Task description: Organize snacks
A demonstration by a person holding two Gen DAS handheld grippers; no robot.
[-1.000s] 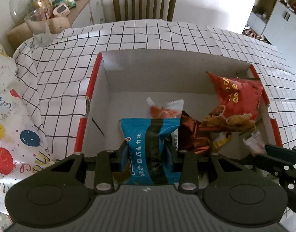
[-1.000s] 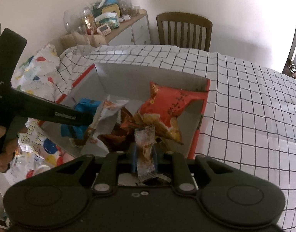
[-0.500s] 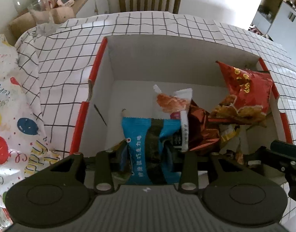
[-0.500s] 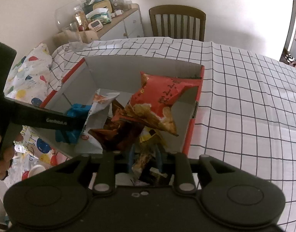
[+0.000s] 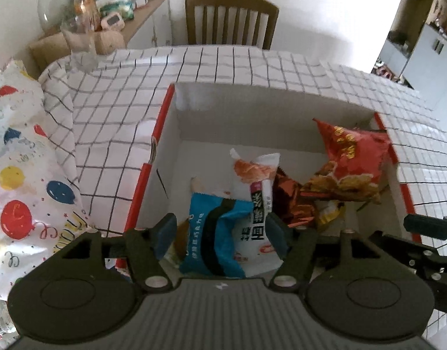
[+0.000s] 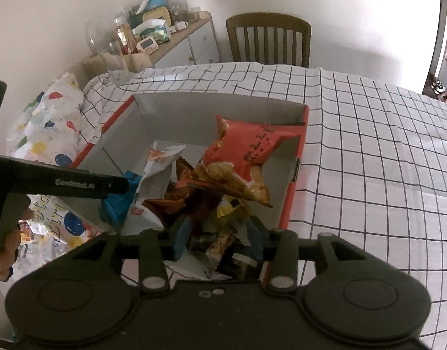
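Observation:
A cardboard box (image 5: pixel 252 110) with a red rim sits on the checked tablecloth and holds several snack packets. My left gripper (image 5: pixel 220 233) hangs over its near left corner. Its jaws are opening, and the blue packet (image 5: pixel 214 239) lies between the pads without touching them. A white packet (image 5: pixel 258 180), a brown foil packet (image 5: pixel 293 198) and a red chip bag (image 5: pixel 352 157) lie further in. My right gripper (image 6: pixel 219 239) is over the box's (image 6: pixel 211 116) near right corner. Its jaws are opening too, and a small crumpled packet (image 6: pixel 220 245) lies loose between them, below the red chip bag (image 6: pixel 244 157).
A wooden chair (image 5: pixel 232 20) stands at the table's far side. A glass jar (image 6: pixel 112 49) and a cluttered sideboard (image 6: pixel 165 35) are at the back left. A balloon-print bag (image 5: pixel 16 175) lies left of the box. A hand (image 6: pixel 7 239) holds the left gripper.
Both grippers have spread their jaws. The blue packet has left the left pads and the small packet has dropped from the right pads into the box. The left gripper drew back slightly.

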